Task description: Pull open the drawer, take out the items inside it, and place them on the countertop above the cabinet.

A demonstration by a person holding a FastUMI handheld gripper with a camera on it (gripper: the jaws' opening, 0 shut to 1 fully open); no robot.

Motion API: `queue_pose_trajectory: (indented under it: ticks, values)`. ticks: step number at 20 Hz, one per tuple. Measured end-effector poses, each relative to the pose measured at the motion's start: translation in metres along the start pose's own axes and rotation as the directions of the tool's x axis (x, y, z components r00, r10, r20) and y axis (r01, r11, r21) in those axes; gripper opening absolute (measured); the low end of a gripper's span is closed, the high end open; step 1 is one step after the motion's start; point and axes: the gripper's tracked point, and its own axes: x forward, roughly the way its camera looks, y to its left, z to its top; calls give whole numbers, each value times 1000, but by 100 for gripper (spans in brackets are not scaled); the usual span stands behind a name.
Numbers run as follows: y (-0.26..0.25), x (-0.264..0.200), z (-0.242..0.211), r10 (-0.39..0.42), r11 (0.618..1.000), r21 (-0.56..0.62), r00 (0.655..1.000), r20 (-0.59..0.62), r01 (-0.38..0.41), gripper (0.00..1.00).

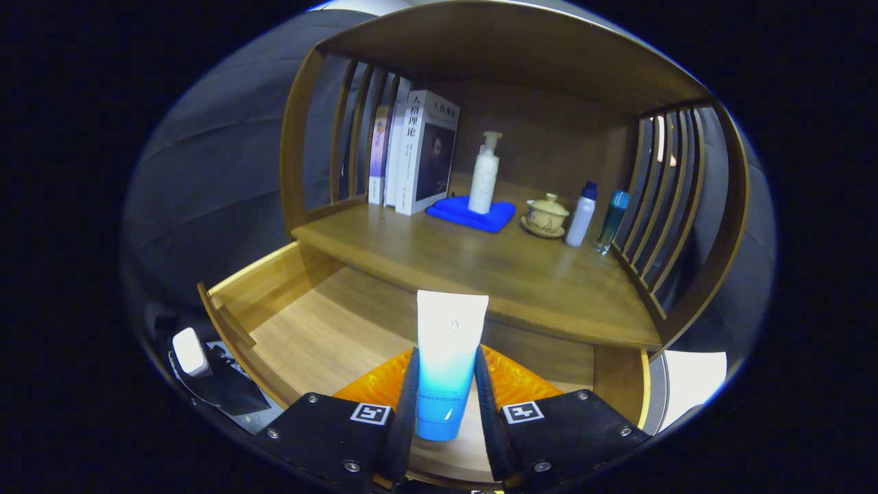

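The gripper [444, 405] is closed on a white-and-blue tube [447, 360], with a finger pressing on each of its two sides so that the tube stands between them. The tube is held upright: its long axis runs straight up from the fingers, the blue end sits low between the fingers and the flat white end points up, toward the front edge of the countertop [480, 274]. It leans neither left nor right.

Below and around the tube lies the open drawer [309, 322], pulled out toward the near side, its pale wooden floor bare on the left. The tube hangs over the drawer's near part, just short of the countertop's front edge.

The countertop sits above the drawer, inside a wooden cabinet with slatted sides. At its far left stand several books [415, 154], upright, spines and covers facing outward. Just right of them a folded blue cloth [472, 214] lies flat, and a white pump bottle [484, 175] stands upright on it. Further right is a small lidded teacup on a saucer [547, 216], then a white bottle with a dark blue cap [582, 214] and, just beside it, a slim teal bottle [612, 221] close to the right slats.
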Motion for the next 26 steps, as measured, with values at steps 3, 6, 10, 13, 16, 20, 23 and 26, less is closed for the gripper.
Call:
queue_pose_trajectory:
  ticks: [3,6,10,13,16,20,23,26]
  values:
    - [-5,-4,23,-12,1000,22,999,45,11,45]
    - [-15,-4,50,-35,999,43,995,93,31,45]
    - [-27,1,85,-61,996,66,989,138,52,45]
    - [-33,16,93,-75,993,98,990,123,63,45]
    - [-47,41,97,-112,990,102,989,101,101,45]
    - [-63,74,86,-154,975,167,988,13,149,45]
    - [-73,90,74,-170,956,233,984,-55,178,47]
    - [-80,103,68,-194,941,266,978,-78,208,47]
